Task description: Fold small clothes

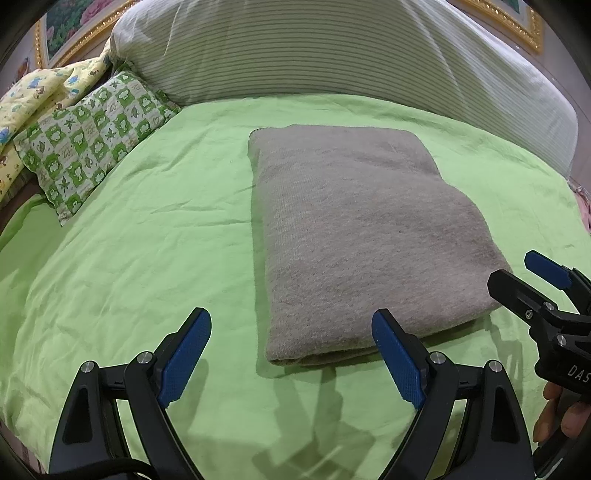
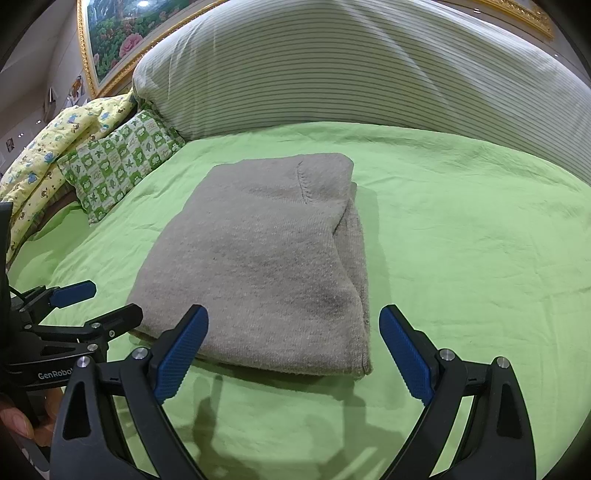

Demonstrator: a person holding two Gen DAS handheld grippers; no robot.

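A grey knitted garment [image 1: 354, 236] lies folded into a thick rectangle on the green bed sheet [image 1: 147, 240]; it also shows in the right wrist view [image 2: 266, 258]. My left gripper [image 1: 291, 339] is open and empty, hovering just in front of the garment's near edge. My right gripper [image 2: 293, 336] is open and empty, also just in front of the near edge. The right gripper shows at the right edge of the left wrist view [image 1: 524, 277], and the left gripper shows at the left of the right wrist view [image 2: 99, 302].
A large striped bolster [image 1: 332, 48] runs along the far side of the bed. A green-checked pillow [image 1: 92, 136] and a yellow patterned quilt [image 1: 33, 96] lie at the far left. A framed picture [image 2: 114, 33] hangs behind.
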